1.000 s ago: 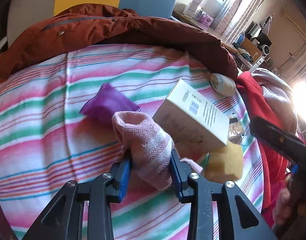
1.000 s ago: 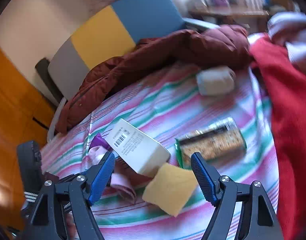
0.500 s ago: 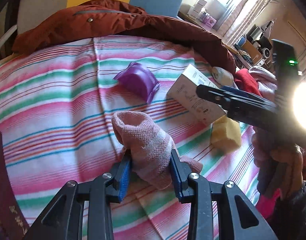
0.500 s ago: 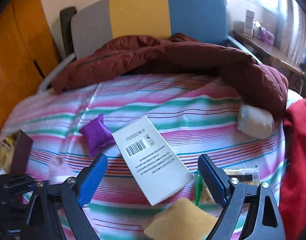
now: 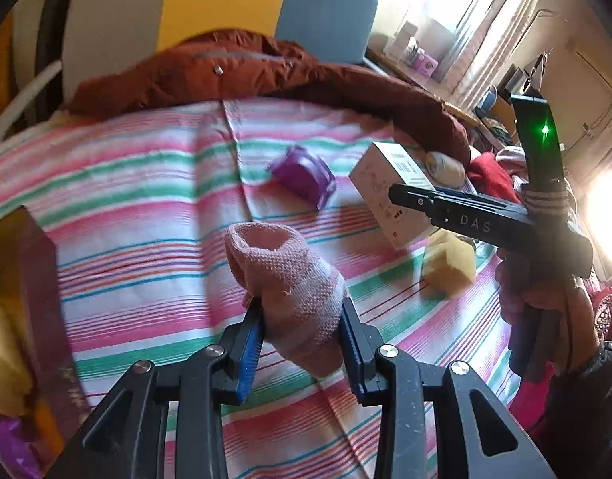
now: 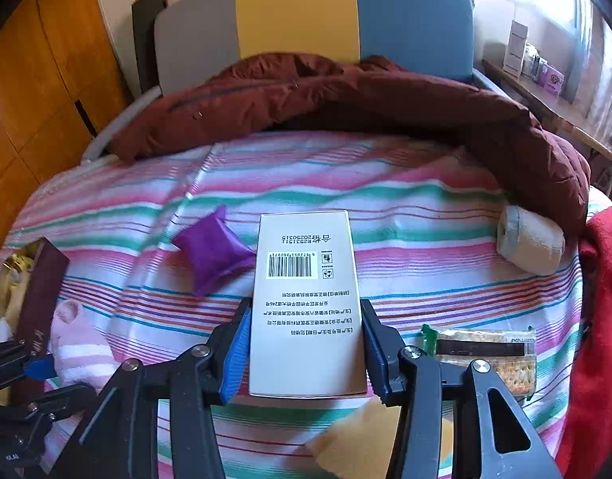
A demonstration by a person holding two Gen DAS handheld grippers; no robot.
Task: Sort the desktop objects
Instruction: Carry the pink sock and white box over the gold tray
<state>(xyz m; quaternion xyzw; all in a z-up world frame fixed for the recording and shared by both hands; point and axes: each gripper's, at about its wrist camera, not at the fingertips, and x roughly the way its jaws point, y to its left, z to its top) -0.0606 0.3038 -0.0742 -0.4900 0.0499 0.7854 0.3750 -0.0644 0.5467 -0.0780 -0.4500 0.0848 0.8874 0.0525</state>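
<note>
Right gripper jaws, wider before, are closing on white box; left gripper clamps pink sock.

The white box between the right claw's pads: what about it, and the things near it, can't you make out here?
- White box: underside hidden; right claw closing around it, contact unclear.
- Yellow sponge: right wrist view, cut off by claw and bottom edge.
- Dark red box: left wrist view, contents blurred, cut by edge.

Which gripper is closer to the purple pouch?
Right. The right gripper is closing around the white box, which lies right beside the purple pouch. The left gripper, shut on the pink sock, sits farther back across the striped cloth.
</note>
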